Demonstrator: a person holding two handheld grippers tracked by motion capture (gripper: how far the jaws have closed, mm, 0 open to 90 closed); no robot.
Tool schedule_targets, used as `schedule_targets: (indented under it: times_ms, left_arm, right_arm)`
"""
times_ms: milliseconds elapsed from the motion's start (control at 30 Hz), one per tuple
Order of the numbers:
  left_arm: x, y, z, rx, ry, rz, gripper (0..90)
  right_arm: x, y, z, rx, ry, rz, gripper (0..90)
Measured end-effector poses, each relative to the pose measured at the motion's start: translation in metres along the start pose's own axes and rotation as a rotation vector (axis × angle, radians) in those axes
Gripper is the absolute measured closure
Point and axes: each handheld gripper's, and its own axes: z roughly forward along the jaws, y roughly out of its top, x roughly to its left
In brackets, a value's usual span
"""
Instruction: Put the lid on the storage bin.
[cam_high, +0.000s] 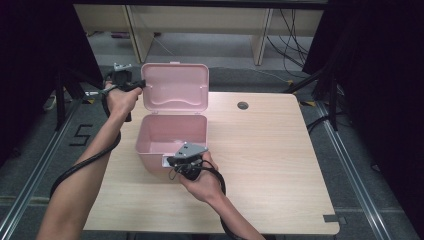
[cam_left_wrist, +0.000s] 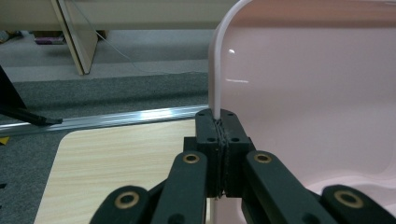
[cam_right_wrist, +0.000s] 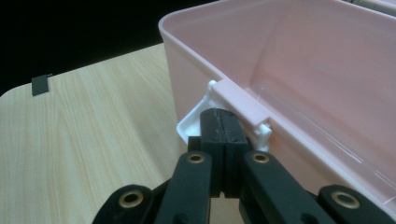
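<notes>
Pinching the pink lid (cam_left_wrist: 303, 93), left gripper (cam_left_wrist: 219, 122); right gripper (cam_right_wrist: 224, 120) fingers pressed together at the latch (cam_right_wrist: 196, 122).

This looks like a lab or recording bay set up inside an office-like room. A plain wood-grain table (cam_high: 270, 150) with a cable hole (cam_high: 243, 105) stands on grey carpet (cam_high: 220, 50) between metal floor rails (cam_high: 357, 175), with black curtains (cam_high: 375, 75) hung on both sides and a floor mark reading 5 (cam_high: 82, 135) at the left. Behind it are the pale legs of a desk (cam_high: 137, 35) with loose cables (cam_high: 295, 45) trailing below, and black stand legs (cam_high: 320, 82) are braced at the table's far corners.
</notes>
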Motion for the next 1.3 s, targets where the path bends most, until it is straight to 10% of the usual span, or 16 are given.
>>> schedule_targets:
  times_ms: [1300]
  left_arm:
    - [-0.007,-0.012,-0.023,-0.083,0.012,0.034,88.6]
  right_arm:
    - [-0.002,0.000,0.000,-0.010,-0.009,-0.019,90.0]
